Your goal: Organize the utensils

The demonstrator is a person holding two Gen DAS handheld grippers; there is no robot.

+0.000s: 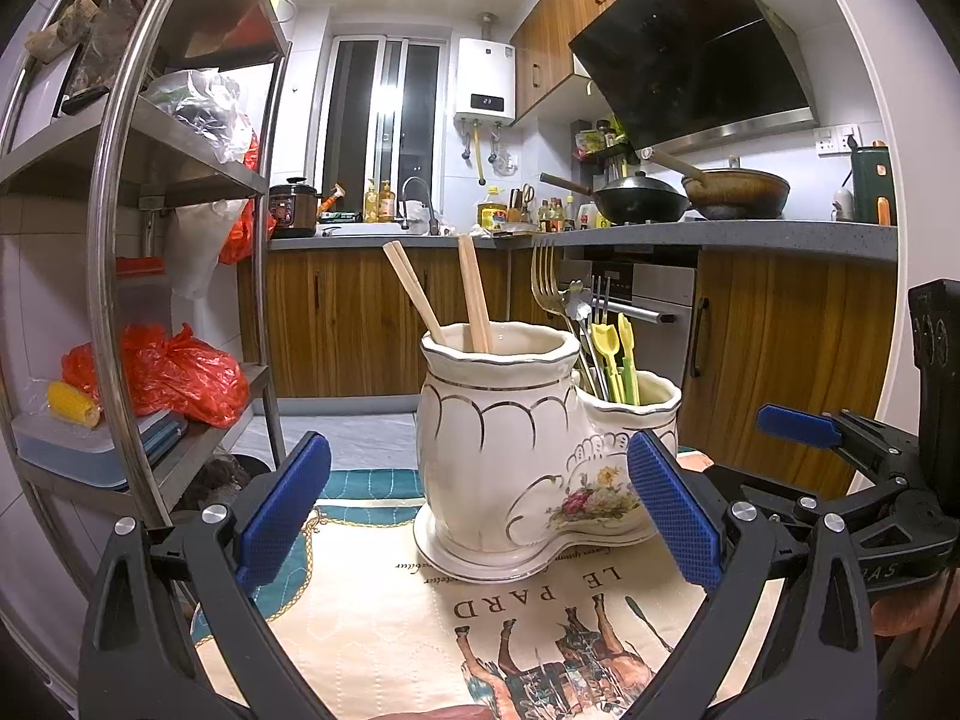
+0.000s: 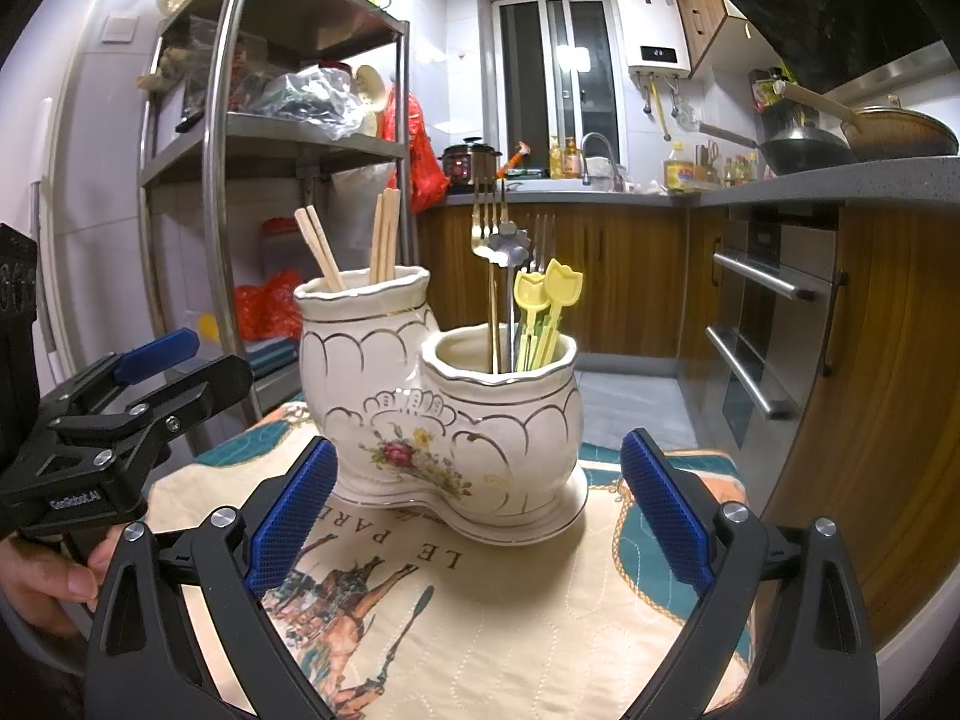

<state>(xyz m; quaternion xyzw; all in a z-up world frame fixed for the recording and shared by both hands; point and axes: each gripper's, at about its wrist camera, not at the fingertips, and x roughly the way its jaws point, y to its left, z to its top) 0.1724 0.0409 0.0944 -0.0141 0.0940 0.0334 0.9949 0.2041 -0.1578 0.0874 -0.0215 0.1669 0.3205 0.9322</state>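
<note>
1. The chopsticks [image 1: 441, 294] stand near upright in the taller pot of the ceramic holder [image 1: 510, 450] at frame centre, tips leaning upper left.
2. The forks [image 2: 493, 252] and yellow picks [image 2: 543, 312] rise from the lower pot.
3. The holder is cream, gold-trimmed and floral, on a mat [image 2: 480, 612] reading "LE PARD".
4. The left gripper [image 1: 480, 504] and right gripper [image 2: 480, 510] both gape, empty.

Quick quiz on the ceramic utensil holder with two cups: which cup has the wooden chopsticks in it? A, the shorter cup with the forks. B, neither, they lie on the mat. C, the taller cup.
C: the wooden chopsticks stand in the taller cup of the holder, while the forks and yellow picks fill the shorter cup.
</note>
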